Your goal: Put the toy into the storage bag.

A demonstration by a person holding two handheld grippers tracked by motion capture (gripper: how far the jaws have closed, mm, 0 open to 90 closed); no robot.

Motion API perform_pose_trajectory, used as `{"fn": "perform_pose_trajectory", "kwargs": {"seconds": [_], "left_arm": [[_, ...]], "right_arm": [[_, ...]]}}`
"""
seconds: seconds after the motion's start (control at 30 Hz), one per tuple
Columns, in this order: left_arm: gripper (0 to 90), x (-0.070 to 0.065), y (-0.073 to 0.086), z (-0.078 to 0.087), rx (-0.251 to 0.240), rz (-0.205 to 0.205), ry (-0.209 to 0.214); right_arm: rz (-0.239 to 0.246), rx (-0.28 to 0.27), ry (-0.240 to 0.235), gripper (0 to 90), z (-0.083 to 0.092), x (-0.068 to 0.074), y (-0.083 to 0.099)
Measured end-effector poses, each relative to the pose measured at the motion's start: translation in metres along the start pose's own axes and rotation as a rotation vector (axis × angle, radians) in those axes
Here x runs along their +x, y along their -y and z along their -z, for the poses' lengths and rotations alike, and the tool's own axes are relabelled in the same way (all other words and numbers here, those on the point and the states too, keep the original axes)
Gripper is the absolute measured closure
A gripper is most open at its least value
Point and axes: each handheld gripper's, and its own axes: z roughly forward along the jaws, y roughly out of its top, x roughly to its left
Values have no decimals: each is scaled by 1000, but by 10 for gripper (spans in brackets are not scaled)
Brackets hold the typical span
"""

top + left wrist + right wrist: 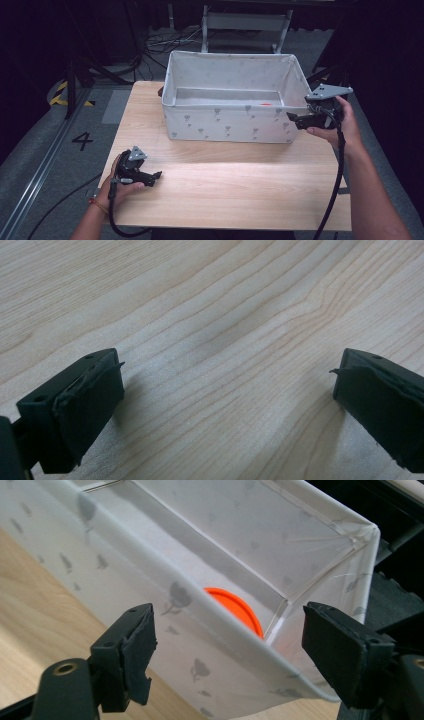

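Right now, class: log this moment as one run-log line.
left gripper: open, empty, over table | right gripper: open, at fabric bin corner | orange disc: inside bin

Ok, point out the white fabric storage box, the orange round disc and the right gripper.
white fabric storage box point(227, 125): high view, front wall.
orange round disc point(235, 607): right gripper view, top face.
right gripper point(227, 655): right gripper view, midway between fingertips.

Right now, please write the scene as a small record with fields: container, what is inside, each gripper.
container: white fabric box with grey leaf print, on wooden table
contents: orange round disc, lying near a corner
left gripper: open, low over bare table, holds nothing
right gripper: open, at the box's right corner, rim between jaws, not pressed
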Motion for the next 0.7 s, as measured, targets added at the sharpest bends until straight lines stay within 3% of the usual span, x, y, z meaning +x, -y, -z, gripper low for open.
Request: {"fn": "perform_pose_trajectory", "kwargs": {"seconds": [0.17,0.37,0.7], "left_arm": [[3,-1,0,0,1,6,0],[5,-1,0,0,-1,6,-4],[5,-2,1,1,-1,10,-8]], "right_arm": [[28,14,-16,208,4,13,14],[53,32,6,209,4,24,30],[65,15,4,217,4,41,58]]}}
